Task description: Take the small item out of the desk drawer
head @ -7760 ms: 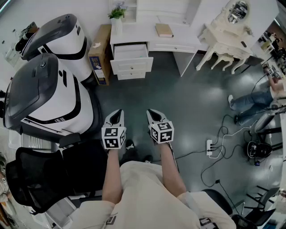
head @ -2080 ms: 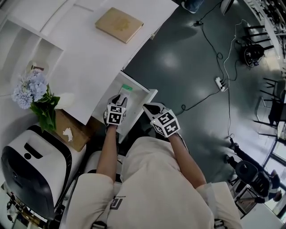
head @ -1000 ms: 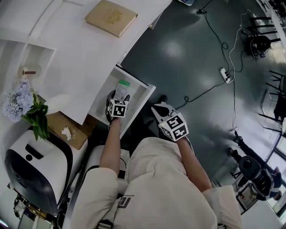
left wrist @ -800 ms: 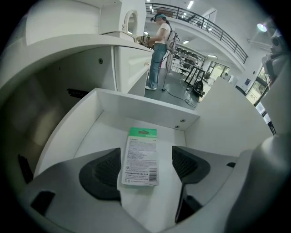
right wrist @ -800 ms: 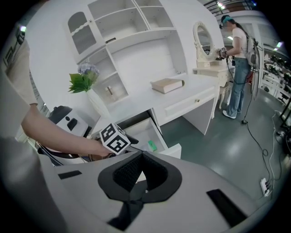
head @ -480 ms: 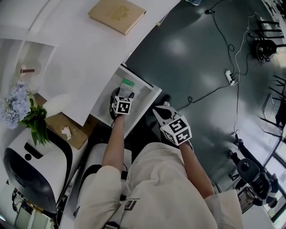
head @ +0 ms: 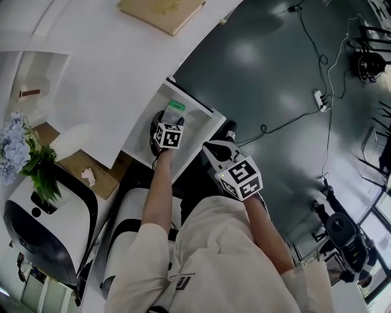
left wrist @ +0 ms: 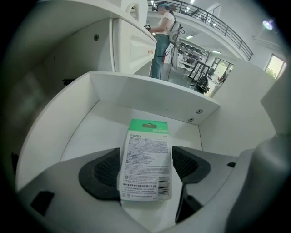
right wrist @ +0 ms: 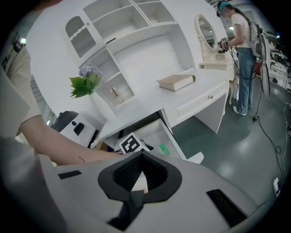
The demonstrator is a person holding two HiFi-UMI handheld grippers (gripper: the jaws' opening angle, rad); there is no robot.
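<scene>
The white desk drawer (head: 201, 125) stands pulled open. In it lies a small flat packet (head: 174, 110) with a green header and a printed white back. My left gripper (head: 166, 122) reaches down into the drawer. In the left gripper view the packet (left wrist: 146, 159) sits between the two dark pads (left wrist: 102, 170), which press against its long edges, so the gripper (left wrist: 145, 166) is shut on it. My right gripper (head: 212, 148) hangs outside the drawer by its front right corner, jaws together and holding nothing; the right gripper view shows the gripper (right wrist: 141, 159) above the drawer (right wrist: 159, 136).
A tan book (head: 162, 7) lies on the white desk top (head: 110, 67). Flowers (head: 27, 153), a cardboard box (head: 79, 168) and a white-and-black machine (head: 43, 226) are at the left. Cables and a power strip (head: 317, 98) lie on the dark floor. A person (right wrist: 243, 54) stands further off.
The person walked up to the desk. Over the last second my left gripper went deeper into the drawer and came round the packet. The right gripper stayed beside the drawer front.
</scene>
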